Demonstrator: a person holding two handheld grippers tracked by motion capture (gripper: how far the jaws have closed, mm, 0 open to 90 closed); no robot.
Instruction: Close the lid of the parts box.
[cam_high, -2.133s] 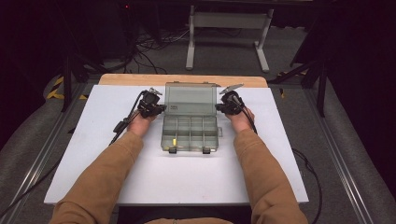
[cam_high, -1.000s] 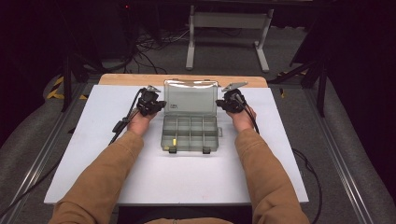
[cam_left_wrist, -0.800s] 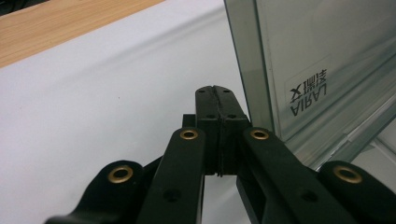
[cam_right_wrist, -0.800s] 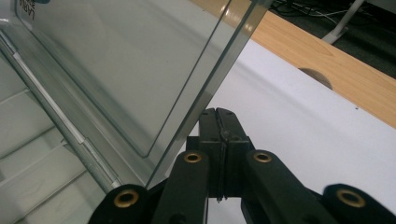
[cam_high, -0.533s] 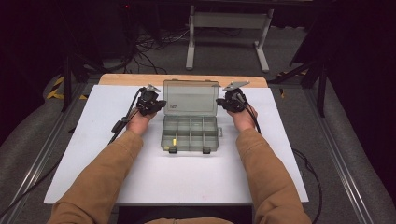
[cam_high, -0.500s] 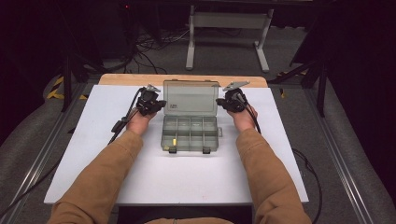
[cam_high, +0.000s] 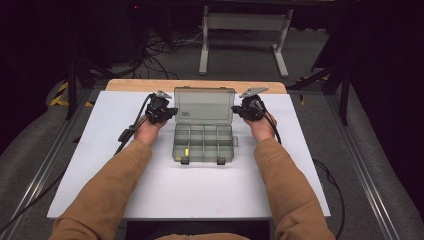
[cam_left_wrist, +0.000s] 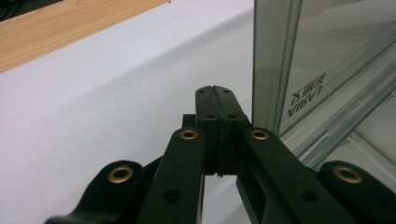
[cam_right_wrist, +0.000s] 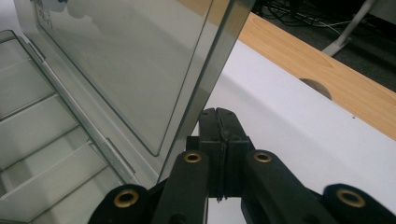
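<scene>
Clear plastic organizer box (cam_high: 204, 135) sits mid-table, lid (cam_high: 204, 104) upright at far side. Your left gripper (cam_high: 161, 111) and right gripper (cam_high: 248, 109) flank lid, both clenched, empty. Likely light, slippery, brittle; take lid by side edges.

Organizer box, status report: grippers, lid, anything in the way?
Left gripper and right gripper shut, flanking lid. Lid up; box open. Nothing in the way.
</scene>
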